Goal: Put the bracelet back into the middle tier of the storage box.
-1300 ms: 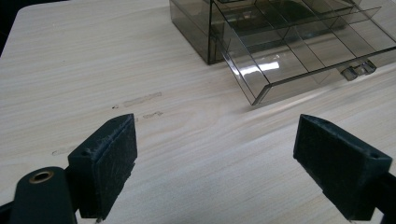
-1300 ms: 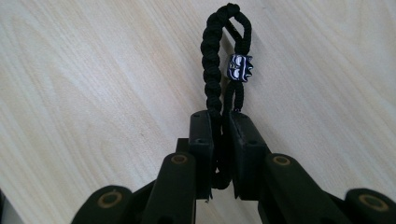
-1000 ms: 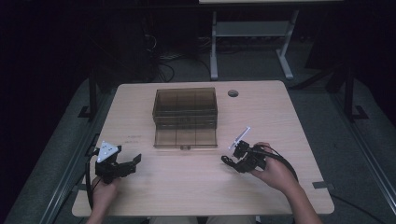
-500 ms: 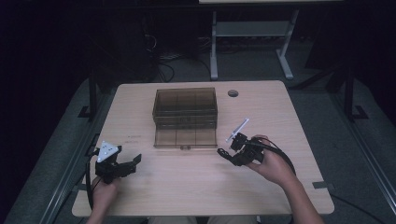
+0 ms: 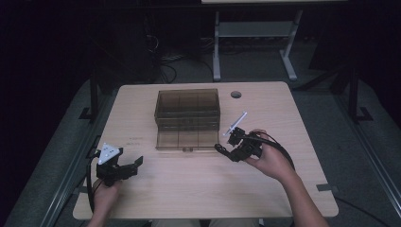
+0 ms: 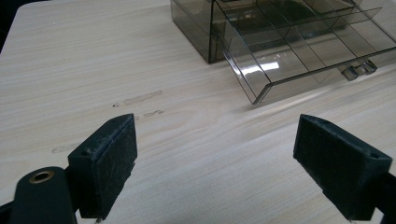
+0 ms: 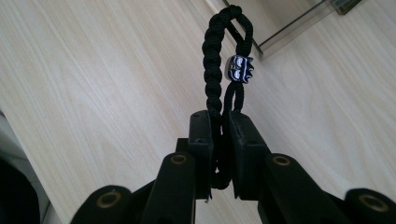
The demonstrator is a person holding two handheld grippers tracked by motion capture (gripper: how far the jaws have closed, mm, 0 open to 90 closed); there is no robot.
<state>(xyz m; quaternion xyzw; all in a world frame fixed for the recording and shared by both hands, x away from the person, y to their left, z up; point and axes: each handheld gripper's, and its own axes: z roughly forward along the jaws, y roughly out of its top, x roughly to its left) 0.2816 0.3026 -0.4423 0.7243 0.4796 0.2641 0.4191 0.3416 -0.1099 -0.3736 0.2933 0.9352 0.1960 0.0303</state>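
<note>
A black braided cord bracelet point(image 7: 215, 51) with a small silver bead is pinched between the jaws of my right gripper point(image 7: 220, 122), which is shut on it. From above, that gripper point(image 5: 222, 149) hovers just right of the open drawer's front, the bracelet loop point(image 5: 220, 149) sticking out to the left. A smoky clear drawer box point(image 5: 187, 108) stands mid-table with its bottom drawer point(image 5: 184, 140) pulled out, empty compartments showing. My left gripper point(image 5: 137, 163) rests near the table's left front, jaws wide open over bare wood point(image 6: 215, 140), the drawer point(image 6: 299, 56) ahead of it.
The wooden table point(image 5: 198, 189) has a round cable hole point(image 5: 236, 94) at the back right. Two faint smudges point(image 6: 140, 99) mark the wood left of the box. A white-legged stand point(image 5: 250, 38) sits on the floor behind the table.
My right gripper has risen and shifted left and forward toward the drawer with the bracelet in it. The left gripper has stayed put.
</note>
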